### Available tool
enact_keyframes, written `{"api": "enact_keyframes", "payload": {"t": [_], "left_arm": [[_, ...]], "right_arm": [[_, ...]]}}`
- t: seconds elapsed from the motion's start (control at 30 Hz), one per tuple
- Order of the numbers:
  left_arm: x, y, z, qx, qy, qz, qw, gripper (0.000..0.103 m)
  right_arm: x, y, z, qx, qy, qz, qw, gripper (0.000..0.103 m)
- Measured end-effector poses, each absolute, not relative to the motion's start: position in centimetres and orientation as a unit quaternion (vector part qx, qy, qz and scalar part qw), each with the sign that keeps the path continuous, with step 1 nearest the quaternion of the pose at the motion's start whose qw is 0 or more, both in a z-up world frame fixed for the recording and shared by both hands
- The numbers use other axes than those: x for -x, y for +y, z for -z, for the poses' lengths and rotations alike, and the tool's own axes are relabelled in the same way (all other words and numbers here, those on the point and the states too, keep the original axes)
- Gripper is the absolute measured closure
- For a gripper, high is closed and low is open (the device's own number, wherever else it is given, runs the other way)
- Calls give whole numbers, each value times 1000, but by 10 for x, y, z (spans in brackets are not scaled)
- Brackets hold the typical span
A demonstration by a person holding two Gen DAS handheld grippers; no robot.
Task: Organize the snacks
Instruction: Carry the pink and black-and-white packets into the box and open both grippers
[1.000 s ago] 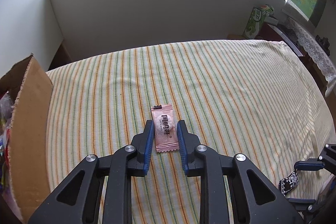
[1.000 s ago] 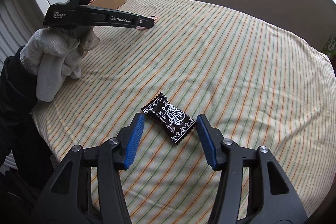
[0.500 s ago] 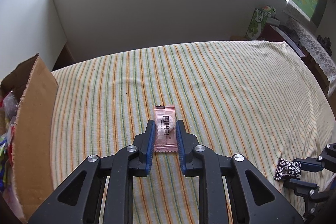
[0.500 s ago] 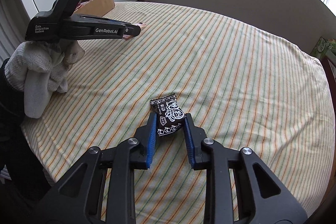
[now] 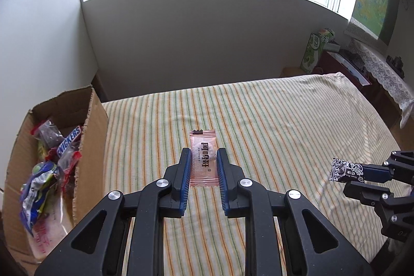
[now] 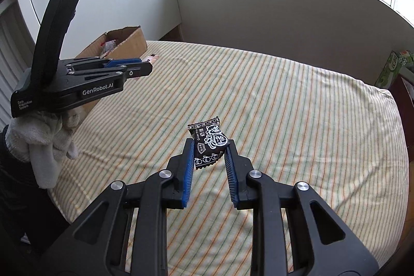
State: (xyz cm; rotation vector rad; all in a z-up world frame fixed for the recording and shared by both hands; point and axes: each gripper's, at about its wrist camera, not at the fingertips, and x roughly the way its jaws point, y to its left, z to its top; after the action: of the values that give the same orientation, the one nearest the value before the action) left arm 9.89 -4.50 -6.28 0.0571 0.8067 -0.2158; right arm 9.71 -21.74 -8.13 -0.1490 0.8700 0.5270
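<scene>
Cardboard box, likely "SNICKERS" bar

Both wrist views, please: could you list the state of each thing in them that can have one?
Left gripper: shut on the pink candy.
Pink candy: gripped, lifted off the cloth.
Right gripper: shut on the black candy.
Black candy: gripped, tilted, lifted.
Cardboard box: open, holding wrapped snacks.
Striped cloth: spread flat, slightly wrinkled.
Gloved hand: holding the left gripper's handle.
</scene>
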Motion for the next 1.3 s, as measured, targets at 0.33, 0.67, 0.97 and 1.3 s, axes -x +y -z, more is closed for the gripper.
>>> {"api": "enact_keyframes", "payload": {"t": [0.33, 0.67, 0.97, 1.3], "left_arm": [[-65, 2, 42, -3, 361, 83, 929, 85], [-43, 55, 41, 13, 346, 41, 937, 85], [-30, 108, 43, 31, 339, 12, 940, 85], [-24, 153, 32, 61, 320, -12, 945, 85]], "right_arm": [[-95, -147, 55, 88, 389, -301, 866, 79], [-100, -80, 46, 101, 377, -340, 856, 79], [-108, -29, 55, 113, 382, -356, 845, 79], [-121, 16, 55, 121, 379, -365, 842, 79]]}}
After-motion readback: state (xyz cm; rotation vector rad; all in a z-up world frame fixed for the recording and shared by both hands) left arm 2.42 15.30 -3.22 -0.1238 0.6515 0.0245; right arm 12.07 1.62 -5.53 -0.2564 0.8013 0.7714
